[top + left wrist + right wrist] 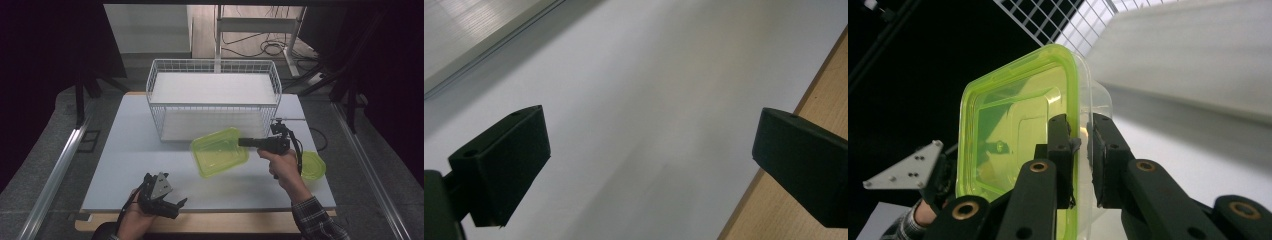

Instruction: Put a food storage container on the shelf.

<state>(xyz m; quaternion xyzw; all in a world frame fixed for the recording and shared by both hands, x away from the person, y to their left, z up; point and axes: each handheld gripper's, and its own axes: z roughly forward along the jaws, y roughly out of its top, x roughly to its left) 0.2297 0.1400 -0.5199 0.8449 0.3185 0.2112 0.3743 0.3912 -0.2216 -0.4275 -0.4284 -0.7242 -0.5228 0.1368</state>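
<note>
Above the table [150,175], right gripper [243,142] jaws pinch the green container [219,151] wall; left gripper [176,206] jaws gape, empty.

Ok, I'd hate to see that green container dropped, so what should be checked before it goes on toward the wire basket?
1. Right gripper clamped on the green container's edge: ok, a jaw on each side of the wall.
2. Container clear of the table: ok, held up and tilted.
3. Wire basket open on top: ok.
4. Basket's upper shelf free: ok, bare white surface.
5. Left gripper out of the path: ok, open near the table's front edge.
6. Green lid out of the way: ok, behind the right hand.
</note>
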